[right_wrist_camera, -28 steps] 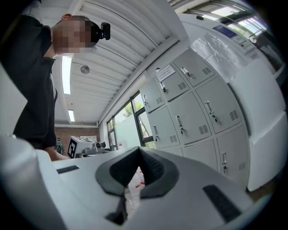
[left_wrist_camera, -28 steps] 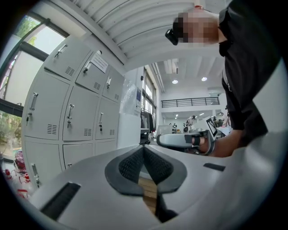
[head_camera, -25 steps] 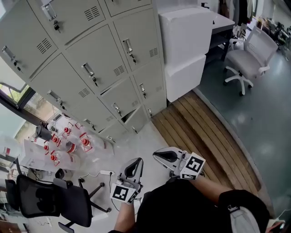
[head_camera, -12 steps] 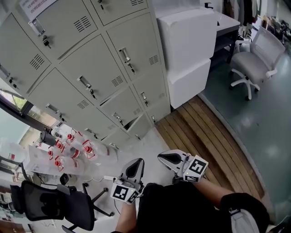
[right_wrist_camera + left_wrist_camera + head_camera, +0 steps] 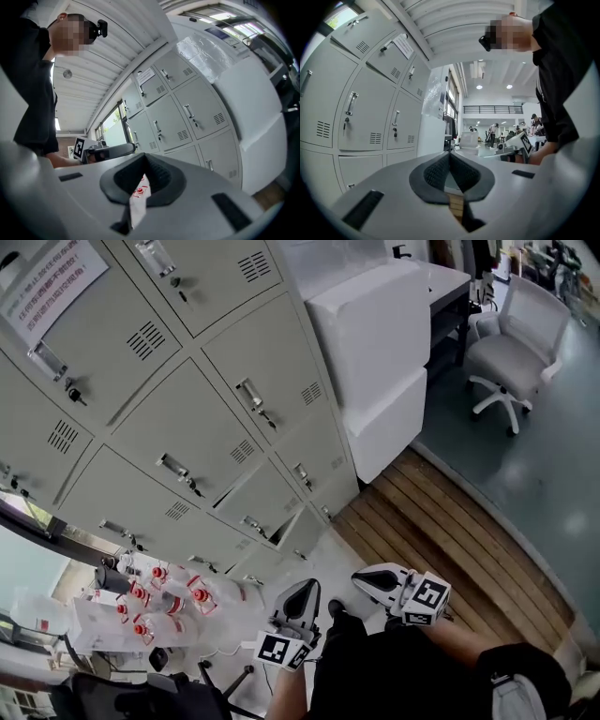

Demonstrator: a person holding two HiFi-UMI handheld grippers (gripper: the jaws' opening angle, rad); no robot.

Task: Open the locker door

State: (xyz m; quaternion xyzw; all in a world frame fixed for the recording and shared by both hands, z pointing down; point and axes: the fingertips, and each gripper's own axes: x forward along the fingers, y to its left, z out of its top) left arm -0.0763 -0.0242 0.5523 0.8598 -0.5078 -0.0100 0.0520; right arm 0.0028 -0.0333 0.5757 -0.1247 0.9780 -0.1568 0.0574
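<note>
Grey lockers (image 5: 216,418) carry a paper notice (image 5: 52,282), its writing illegible.

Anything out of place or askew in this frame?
One lower locker door stands slightly ajar, with a dark gap along its edge, while the neighbouring doors sit flush. Red-capped bottles sit in a loose heap beside the lockers.

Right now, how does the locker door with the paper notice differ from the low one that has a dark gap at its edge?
The door with the paper notice sits flush and shut; the low door stands slightly ajar. The first carries a sheet; the low one is bare. The first is in an upper row, the low one in the bottom row. Both are pale grey.
</note>
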